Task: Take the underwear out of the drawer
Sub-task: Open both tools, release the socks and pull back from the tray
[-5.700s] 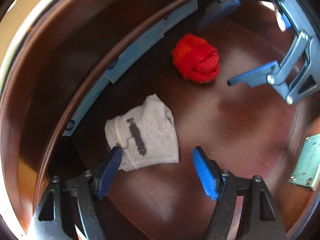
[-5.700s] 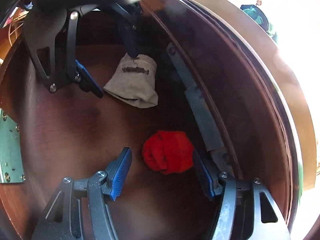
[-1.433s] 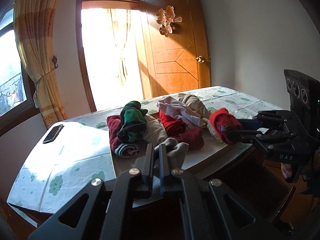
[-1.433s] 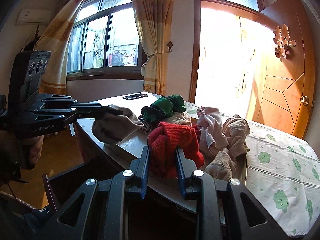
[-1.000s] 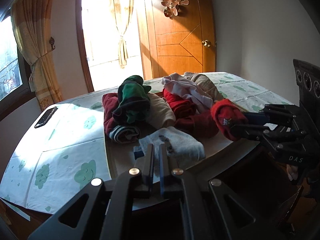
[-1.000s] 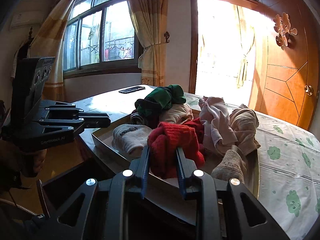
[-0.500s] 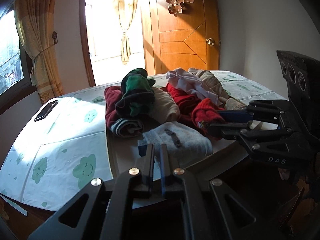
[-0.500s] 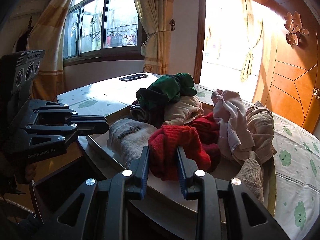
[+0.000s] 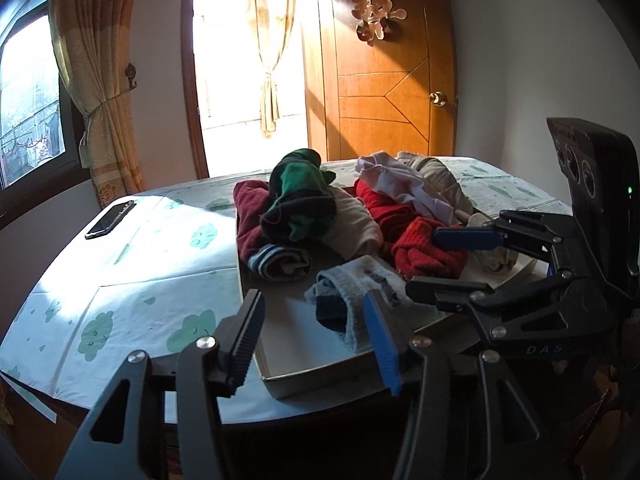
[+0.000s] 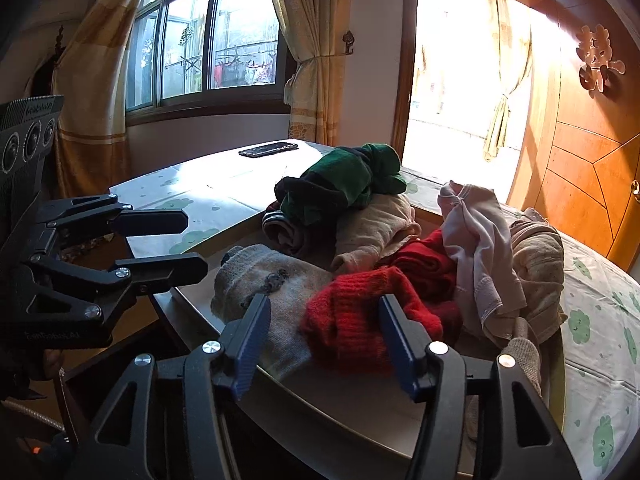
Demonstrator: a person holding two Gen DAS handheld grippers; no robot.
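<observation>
On the table's near edge sits a shallow tray (image 9: 280, 380) heaped with rolled clothes. The left gripper (image 9: 316, 340) hangs over the tray's near-left corner with its jaws opening; the grey rolled garment (image 9: 352, 292) lies on the tray floor just beyond, brushing the blue right pad (image 9: 382, 340) but not pinched by it. Its long axis runs from near-left to far-right, across the line of the fingers. The right gripper (image 10: 324, 344) is likewise opening; the red knitted bundle (image 10: 360, 320) sits between its pads, resting on the tray and leaning on the grey piece, with the right pad (image 10: 396, 344) close against it and a clear gap at the left pad. Whether that pad still presses the wool cannot be told.

Both pieces are out of the drawer and lie in the tray, each straight ahead of its own gripper and nearest to it. In my judgement the coming move is a straight pull back toward the near side, clear of the cloth. Behind them lie a green bundle (image 9: 300, 196), a white garment (image 10: 476, 236) and a phone (image 9: 109, 219) far left.
</observation>
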